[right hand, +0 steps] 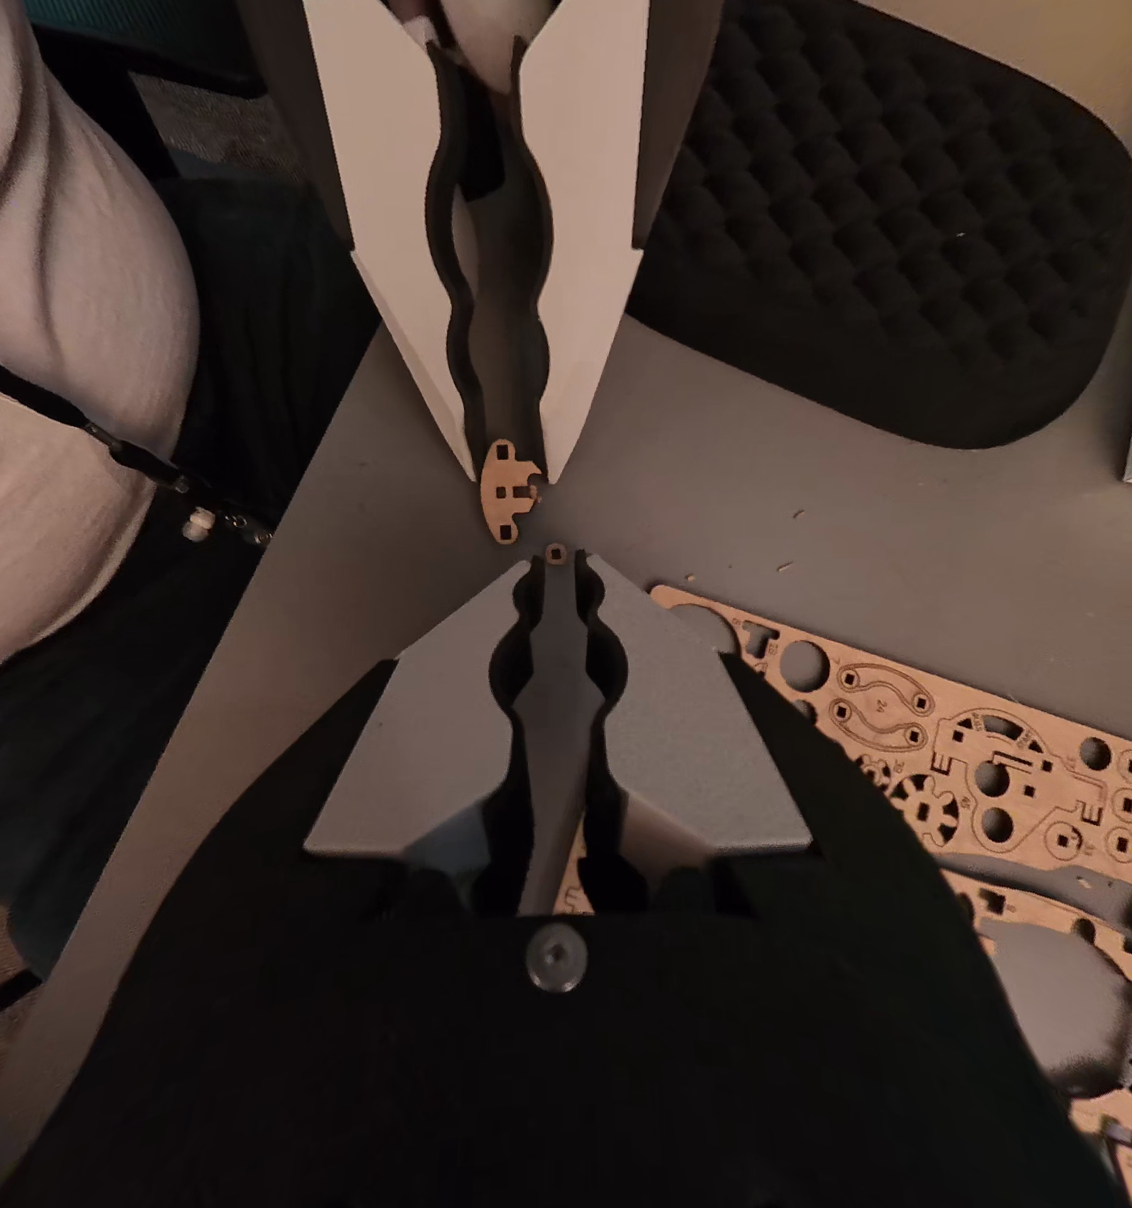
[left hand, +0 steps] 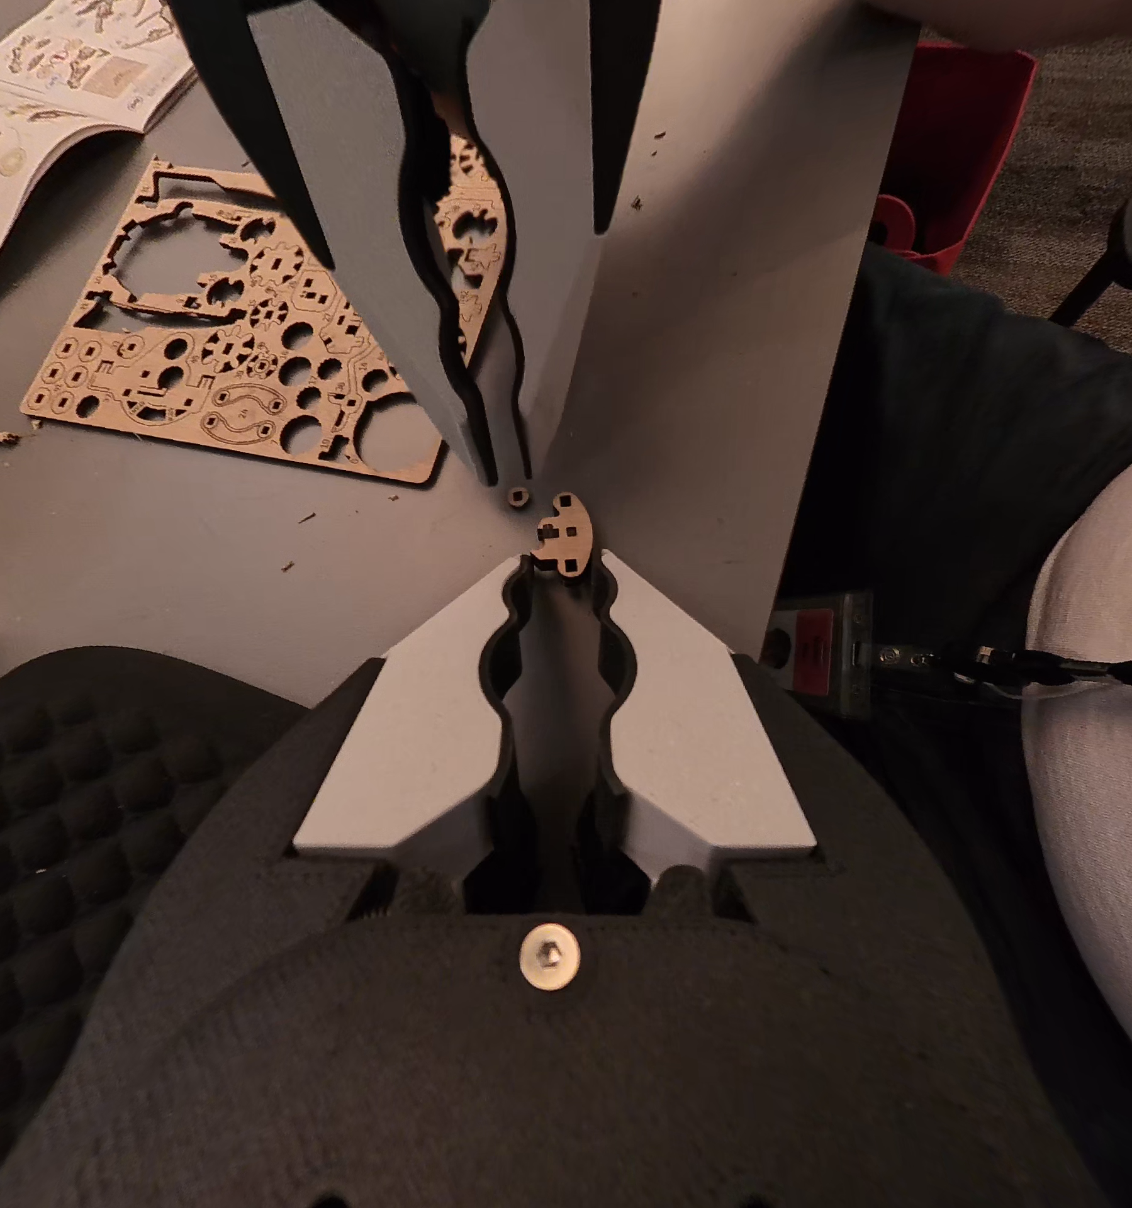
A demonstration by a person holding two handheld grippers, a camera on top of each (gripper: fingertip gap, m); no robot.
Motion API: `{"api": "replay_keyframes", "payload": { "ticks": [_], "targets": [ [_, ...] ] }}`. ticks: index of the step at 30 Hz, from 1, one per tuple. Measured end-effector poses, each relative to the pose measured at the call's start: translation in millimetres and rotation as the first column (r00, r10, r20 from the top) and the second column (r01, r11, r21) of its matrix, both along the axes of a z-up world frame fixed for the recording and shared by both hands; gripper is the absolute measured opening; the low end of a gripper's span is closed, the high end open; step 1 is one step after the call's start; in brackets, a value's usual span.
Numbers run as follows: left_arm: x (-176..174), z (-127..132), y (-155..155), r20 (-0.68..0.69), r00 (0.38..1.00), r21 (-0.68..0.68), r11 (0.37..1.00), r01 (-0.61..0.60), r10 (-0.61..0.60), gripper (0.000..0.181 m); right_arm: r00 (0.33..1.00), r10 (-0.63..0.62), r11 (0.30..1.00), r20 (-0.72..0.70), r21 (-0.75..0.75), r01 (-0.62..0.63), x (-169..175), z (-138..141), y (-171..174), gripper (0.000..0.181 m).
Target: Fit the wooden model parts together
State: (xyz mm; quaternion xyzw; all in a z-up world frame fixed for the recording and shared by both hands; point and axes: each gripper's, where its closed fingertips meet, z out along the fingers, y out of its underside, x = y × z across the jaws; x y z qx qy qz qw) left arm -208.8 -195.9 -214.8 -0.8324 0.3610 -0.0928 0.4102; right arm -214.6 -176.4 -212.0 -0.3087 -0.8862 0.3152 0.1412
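Left wrist view: left gripper (left hand: 561,567) has its fingers clamped on a flat wooden part (left hand: 566,537), a curved plate with square holes and notches, held at the very fingertips above the grey table (left hand: 190,542). Most of the plate sticks out past the tips. Facing it from the top of the frame, the right gripper (left hand: 509,480) comes in point to point, its tips pinched close on a tiny wooden ring (left hand: 518,498) with a square hole. Ring and plate sit just beside each other, a small gap between them, not joined. Behind, on the table: a laser-cut wooden sheet (left hand: 236,340) with many parts punched out, an open instruction booklet (left hand: 46,111) at top left, a black dimpled pad (left hand: 60,810) at lower left. A person's pale sleeve (left hand: 1099,752) and a badge holder on a lanyard (left hand: 824,647) sit at the right. Right wrist view: same scene from the other side — the ring (right hand: 556,554) is gripped between the right gripper's (right hand: 558,557) fingertips, and the plate (right hand: 509,498) is nipped at its upper edge by the left gripper (right hand: 512,472) coming down from the top. The ring sits just below the plate's lower lobe, apart from it. Wooden sheet (right hand: 942,784) is at lower right, partly under the right gripper; the pad (right hand: 890,248) is at upper right.
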Motion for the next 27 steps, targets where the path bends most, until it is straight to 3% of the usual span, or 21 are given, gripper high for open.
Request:
{"api": "replay_keyframes", "payload": {
  "ticks": [9, 15, 27],
  "targets": [
    [0, 0, 0, 0.001, 1.0, -0.001, 1.0, 0.0, 0.0, 0.017, 0.998, -0.039, 0.999, 0.051, -0.017, 0.04, -2, -5, -1, 0.005],
    [0, 0, 0, -0.001, 1.0, 0.001, 1.0, 0.0, 0.0, 0.017, 0.997, 0.012, 0.992, -0.076, -0.127, -0.021, -2, 22, -25, 0.005],
    [0, 0, 0, 0.0, 1.0, 0.0, 1.0, 0.0, 0.0, 0.017, 0.999, 0.005, 0.998, -0.034, -0.07, -0.008, -4, 7, -23, 0.005]
  ]
}}
